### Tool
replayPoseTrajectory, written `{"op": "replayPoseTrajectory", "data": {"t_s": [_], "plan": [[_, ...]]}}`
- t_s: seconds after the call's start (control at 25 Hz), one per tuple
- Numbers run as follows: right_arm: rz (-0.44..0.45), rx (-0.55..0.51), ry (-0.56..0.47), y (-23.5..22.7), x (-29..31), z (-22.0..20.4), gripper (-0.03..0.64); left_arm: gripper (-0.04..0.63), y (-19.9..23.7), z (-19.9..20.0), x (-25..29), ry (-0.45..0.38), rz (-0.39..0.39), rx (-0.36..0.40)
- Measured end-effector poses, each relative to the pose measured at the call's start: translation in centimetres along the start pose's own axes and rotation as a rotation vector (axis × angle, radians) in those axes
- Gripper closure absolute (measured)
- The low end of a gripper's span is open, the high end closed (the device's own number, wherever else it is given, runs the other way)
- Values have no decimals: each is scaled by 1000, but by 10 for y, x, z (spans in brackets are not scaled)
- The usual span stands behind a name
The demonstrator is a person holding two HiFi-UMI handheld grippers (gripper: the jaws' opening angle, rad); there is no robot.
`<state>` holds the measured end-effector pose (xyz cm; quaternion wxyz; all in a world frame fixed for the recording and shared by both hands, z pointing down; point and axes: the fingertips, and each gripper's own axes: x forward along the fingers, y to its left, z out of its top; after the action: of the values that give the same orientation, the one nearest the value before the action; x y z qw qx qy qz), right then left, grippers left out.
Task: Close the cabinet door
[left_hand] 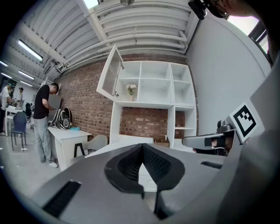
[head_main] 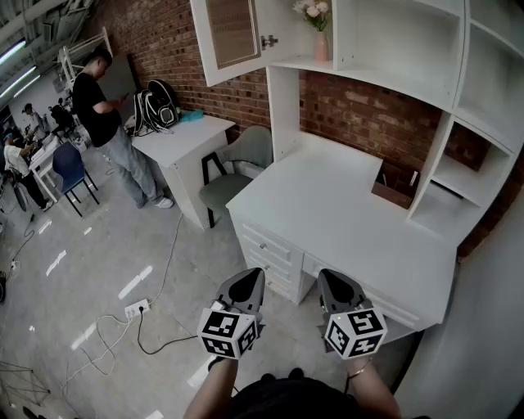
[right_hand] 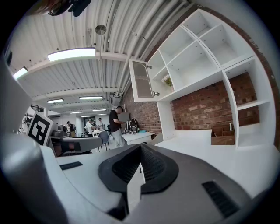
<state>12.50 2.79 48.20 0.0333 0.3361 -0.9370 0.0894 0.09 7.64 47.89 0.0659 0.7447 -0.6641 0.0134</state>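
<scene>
The white cabinet door (head_main: 233, 37) with a glass panel stands swung open at the upper left of the shelf unit, its small handle (head_main: 268, 40) next to the open compartment. Both grippers hover low in front of the white desk (head_main: 344, 204), far below the door. My left gripper (head_main: 250, 282) is shut with nothing in it, and my right gripper (head_main: 340, 282) beside it is shut and empty too. The left gripper view shows the door (left_hand: 110, 72) high above the shut jaw tips of the left gripper (left_hand: 142, 145). In the right gripper view the door (right_hand: 141, 81) hangs open above the right gripper (right_hand: 141, 146).
A vase of flowers (head_main: 319, 24) stands in the open compartment. A brown box (head_main: 393, 188) sits at the back of the desk. A grey chair (head_main: 237, 168), a second desk (head_main: 176, 139) and a standing person (head_main: 106, 123) are to the left. A power strip (head_main: 135, 309) and cables lie on the floor.
</scene>
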Motion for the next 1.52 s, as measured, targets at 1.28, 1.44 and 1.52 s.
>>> {"op": "replayPoseTrajectory", "data": {"t_s": [1.28,1.44,1.52], "plan": [[84,-13,-16,-39,129,35,617,586,80,19,114,-4,14,-4],[82,-23,-28,-47,180,54,617,586,116,33,155,-9,-6,3],[79,-27,-36,-52,204,64,617,586,131,43,175,-13,-18,11]]}}
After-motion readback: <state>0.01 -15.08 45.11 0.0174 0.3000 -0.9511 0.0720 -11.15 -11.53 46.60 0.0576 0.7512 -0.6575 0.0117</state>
